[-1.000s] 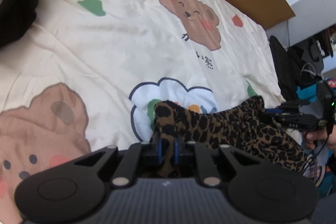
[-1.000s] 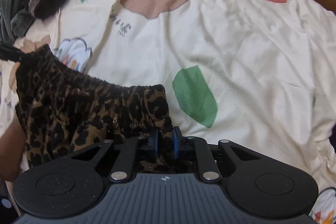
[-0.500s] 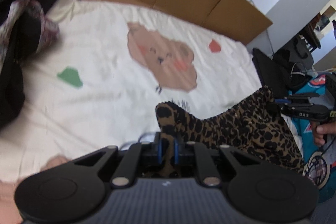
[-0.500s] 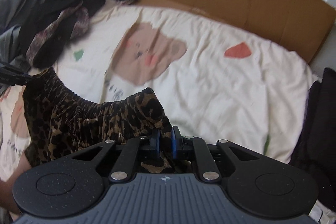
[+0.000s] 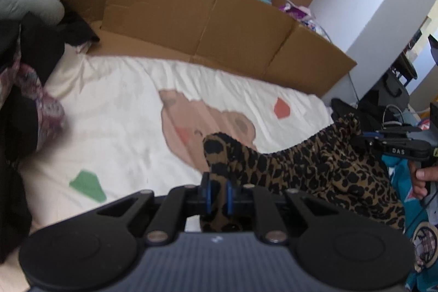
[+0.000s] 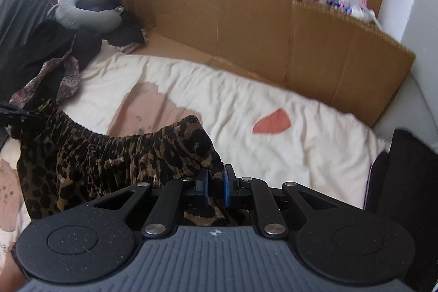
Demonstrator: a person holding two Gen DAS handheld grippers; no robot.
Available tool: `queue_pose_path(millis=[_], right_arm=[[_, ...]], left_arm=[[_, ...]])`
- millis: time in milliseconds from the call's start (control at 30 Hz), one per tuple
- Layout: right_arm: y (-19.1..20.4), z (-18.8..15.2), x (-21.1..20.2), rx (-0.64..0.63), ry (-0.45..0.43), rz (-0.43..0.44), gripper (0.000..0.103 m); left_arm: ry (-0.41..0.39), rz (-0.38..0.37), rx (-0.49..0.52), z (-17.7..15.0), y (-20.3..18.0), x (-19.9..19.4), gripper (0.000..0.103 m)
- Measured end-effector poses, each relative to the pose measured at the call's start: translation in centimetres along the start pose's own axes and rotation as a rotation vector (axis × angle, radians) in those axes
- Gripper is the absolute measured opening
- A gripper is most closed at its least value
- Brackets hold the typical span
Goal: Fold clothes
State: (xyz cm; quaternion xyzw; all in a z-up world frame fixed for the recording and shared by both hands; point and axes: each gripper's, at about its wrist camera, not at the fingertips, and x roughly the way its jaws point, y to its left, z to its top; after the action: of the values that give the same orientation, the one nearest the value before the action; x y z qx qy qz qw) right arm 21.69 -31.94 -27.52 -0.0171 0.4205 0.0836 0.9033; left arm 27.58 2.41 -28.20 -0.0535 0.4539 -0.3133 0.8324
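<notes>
Above the cartoon bedsheet [image 6: 273,155], a leopard-print garment [image 6: 109,155] hangs stretched between both tongs. Left gripper [image 5: 217,192] pinches its left corner; right gripper [image 6: 215,186] clamps the right. Cardboard [image 6: 273,32] stands at the far side, dark clothes [image 6: 54,45] piled far left.

I am looking at a wide open stretch of the cream cartoon-print bedsheet [image 6: 273,100] across the bed's middle. A brown cardboard wall [image 6: 273,29] is closing off the far edge. A dark heap of clothes with a grey neck pillow [image 6: 84,10] is crowding the far-left corner. The leopard-print garment [image 6: 95,155] is hanging stretched between my grippers, blocking the near edge.
</notes>
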Motion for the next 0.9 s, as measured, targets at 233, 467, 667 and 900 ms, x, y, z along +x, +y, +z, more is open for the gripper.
queue_pose_path(millis=[233,467,667,900], right_arm=[[-0.9,2.9,1.8,-0.027,-0.029,-0.010,0.009],[-2.1,5.4,5.6,-0.041,-0.023,-0.024,0.009],[-2.9,6.5,9.3,-0.029,-0.004,-0.047,0.009],[-3.5,7.4,12.9,-0.021,0.017,-0.073,0.009]], left_arm=[[-0.012,0.017,-0.009,2.9,1.3,2.2,0.011],[-0.024,0.059,0.003,6.3,2.4,5.0,0.011],[-0.026,0.096,0.021,8.8,3.1,8.0,0.011],[-0.005,0.145,0.026,10.2,4.0,11.9,0.011]])
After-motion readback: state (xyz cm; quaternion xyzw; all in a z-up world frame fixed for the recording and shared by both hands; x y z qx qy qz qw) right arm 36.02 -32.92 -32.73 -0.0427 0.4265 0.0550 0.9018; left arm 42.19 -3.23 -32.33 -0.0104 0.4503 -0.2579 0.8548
